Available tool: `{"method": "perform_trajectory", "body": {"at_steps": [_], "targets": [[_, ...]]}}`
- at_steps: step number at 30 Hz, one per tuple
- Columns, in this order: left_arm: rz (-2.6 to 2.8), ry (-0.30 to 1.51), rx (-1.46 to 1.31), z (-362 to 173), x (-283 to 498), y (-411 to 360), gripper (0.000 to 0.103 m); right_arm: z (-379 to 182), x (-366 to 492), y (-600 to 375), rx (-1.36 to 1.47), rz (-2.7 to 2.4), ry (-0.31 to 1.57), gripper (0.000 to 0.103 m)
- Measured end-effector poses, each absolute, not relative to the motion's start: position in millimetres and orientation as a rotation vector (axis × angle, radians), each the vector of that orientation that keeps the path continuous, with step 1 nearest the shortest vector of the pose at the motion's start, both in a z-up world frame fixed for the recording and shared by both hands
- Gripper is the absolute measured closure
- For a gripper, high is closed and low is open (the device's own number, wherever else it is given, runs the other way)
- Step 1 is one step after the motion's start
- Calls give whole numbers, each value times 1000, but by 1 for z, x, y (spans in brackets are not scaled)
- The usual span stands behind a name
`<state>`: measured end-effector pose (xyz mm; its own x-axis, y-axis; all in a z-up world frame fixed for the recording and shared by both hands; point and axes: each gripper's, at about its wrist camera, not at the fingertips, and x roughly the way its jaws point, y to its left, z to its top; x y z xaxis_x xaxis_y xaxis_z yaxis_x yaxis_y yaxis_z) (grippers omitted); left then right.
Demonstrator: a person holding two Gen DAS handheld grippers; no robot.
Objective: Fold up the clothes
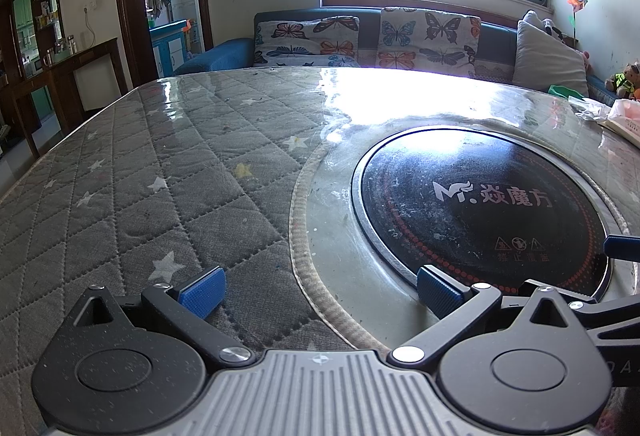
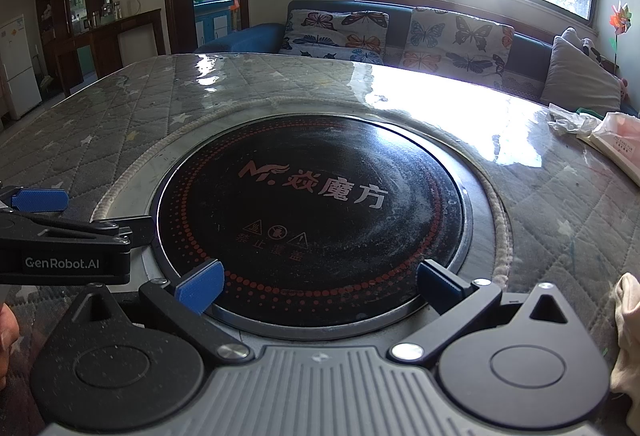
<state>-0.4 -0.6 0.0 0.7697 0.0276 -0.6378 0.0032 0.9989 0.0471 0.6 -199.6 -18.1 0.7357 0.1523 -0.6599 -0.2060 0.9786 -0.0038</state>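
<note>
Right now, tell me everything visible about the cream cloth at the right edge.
The cream cloth shows only in the right wrist view, as a crumpled, soft-looking off-white fabric bunched at the frame's right edge. It lies on the quilted table cover, mostly cut off from view. The right gripper is open and not touching it.

Only one garment in view: a cream cloth [image 2: 628, 348] at the far right edge of the right wrist view, bunched and crumpled, not folded. It lies on the quilted grey table cover [image 2: 560, 204], right of the round black cooktop [image 2: 312, 212]. Mostly cut off by the frame, type unclear. Not visible in the left view.
</note>
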Motion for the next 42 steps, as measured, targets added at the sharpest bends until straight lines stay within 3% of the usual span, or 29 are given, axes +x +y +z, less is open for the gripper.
{"method": "perform_trajectory", "body": {"at_steps": [15,42], "targets": [[6,717,50,1,-4,-20,0,-12,-11,-205,-85,239,716,0],[-322,702,117,37,-72,-118,0,34,-140,-293,-21,114,651,0]]}}
